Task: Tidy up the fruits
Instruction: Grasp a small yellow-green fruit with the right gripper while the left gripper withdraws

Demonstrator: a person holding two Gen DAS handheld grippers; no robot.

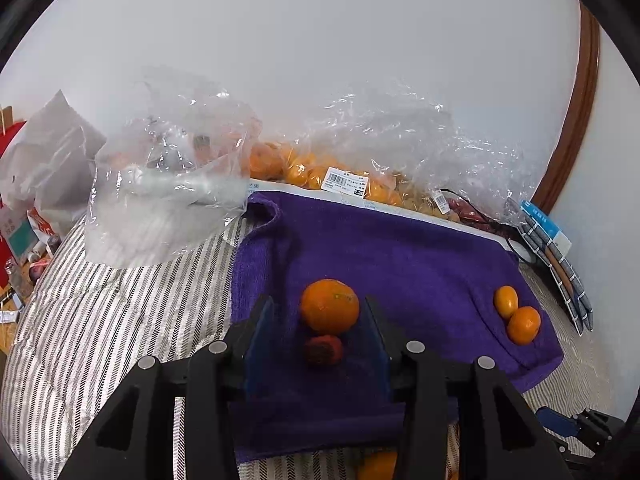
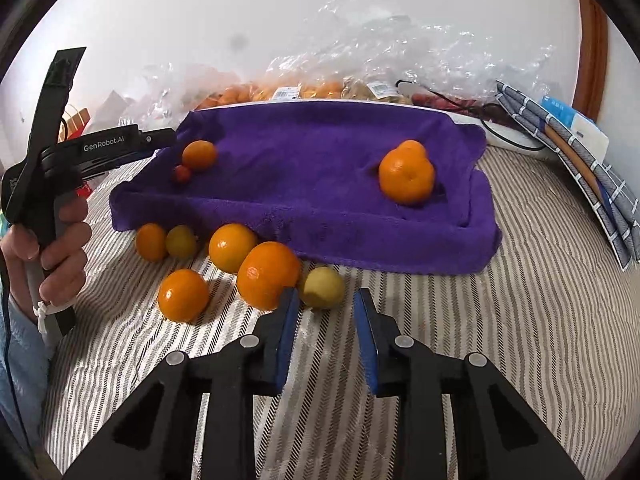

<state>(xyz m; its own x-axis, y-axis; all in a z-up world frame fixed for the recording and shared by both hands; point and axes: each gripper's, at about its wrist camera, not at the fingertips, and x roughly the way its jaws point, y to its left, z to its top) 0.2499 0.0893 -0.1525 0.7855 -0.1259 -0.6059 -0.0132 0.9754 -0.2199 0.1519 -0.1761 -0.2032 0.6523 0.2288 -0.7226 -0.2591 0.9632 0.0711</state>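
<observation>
A purple towel (image 1: 400, 256) lies over a raised flat surface on a striped cloth. My left gripper (image 1: 320, 312) is open just above the towel. An orange (image 1: 329, 306) and a small dark red fruit (image 1: 323, 350) lie between its fingers, untouched. Two oranges (image 1: 518, 316) lie at the towel's right. In the right wrist view, the towel (image 2: 320, 184) shows the orange (image 2: 199, 155) with the red fruit (image 2: 182, 173) and the pair (image 2: 406, 176). My right gripper (image 2: 326, 300) is open, low over the cloth. A yellow-green fruit (image 2: 322, 287) lies just beyond its tips, beside several loose oranges (image 2: 268, 274).
Clear plastic bags of oranges (image 1: 320, 168) stand behind the towel against the white wall. An empty clear bag (image 1: 168, 192) lies at the left. Folded checked cloths (image 2: 580, 168) lean at the right. The hand holding the left gripper (image 2: 60, 216) shows at the left.
</observation>
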